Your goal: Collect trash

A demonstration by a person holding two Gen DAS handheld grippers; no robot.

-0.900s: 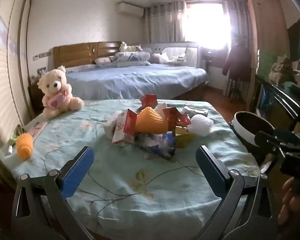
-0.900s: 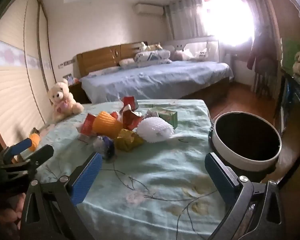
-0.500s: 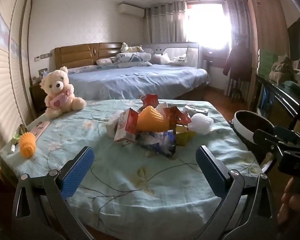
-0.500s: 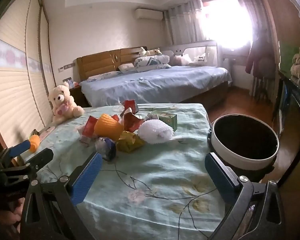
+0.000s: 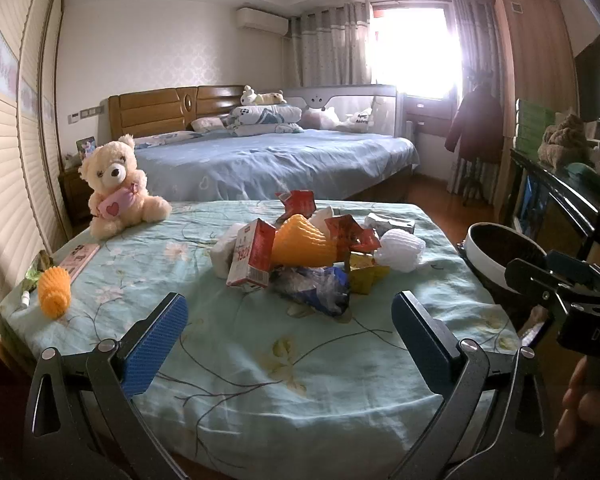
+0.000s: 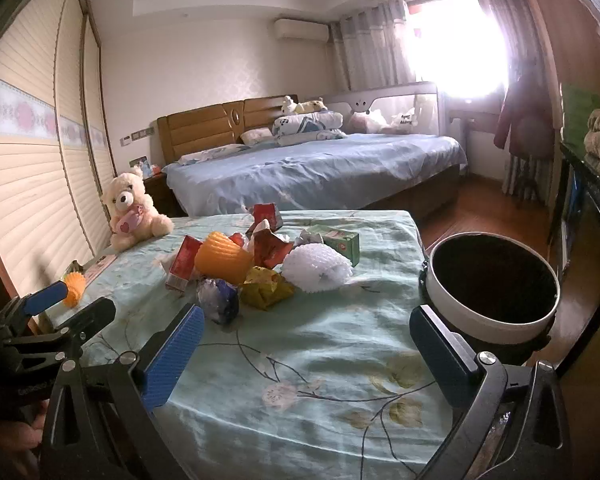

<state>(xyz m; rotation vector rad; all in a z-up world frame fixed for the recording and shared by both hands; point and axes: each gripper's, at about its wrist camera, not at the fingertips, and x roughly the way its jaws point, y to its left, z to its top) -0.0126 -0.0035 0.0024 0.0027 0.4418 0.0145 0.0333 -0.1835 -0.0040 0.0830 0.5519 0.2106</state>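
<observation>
A pile of trash (image 5: pixel 300 256) lies mid-table: an orange foam net (image 5: pixel 300 242), a red carton (image 5: pixel 252 258), a white foam net (image 5: pixel 400 250), red wrappers, a yellow wrapper (image 6: pixel 264 294), a blue-and-clear bag (image 5: pixel 316 290) and a green box (image 6: pixel 338 242). A white-rimmed trash bin (image 6: pixel 492 284) stands off the table's right side. My left gripper (image 5: pixel 288 336) is open and empty, short of the pile. My right gripper (image 6: pixel 304 352) is open and empty over the table's near edge, left of the bin.
A teddy bear (image 5: pixel 116 188) sits at the table's far left corner. A second orange foam net (image 5: pixel 54 292) and a flat card (image 5: pixel 80 258) lie at the left edge. A bed (image 5: pixel 268 164) stands behind. A dark cabinet (image 5: pixel 560 208) is on the right.
Both grippers have pulled back and risen slightly, so more of the table's near edge shows. The trash has not moved.
</observation>
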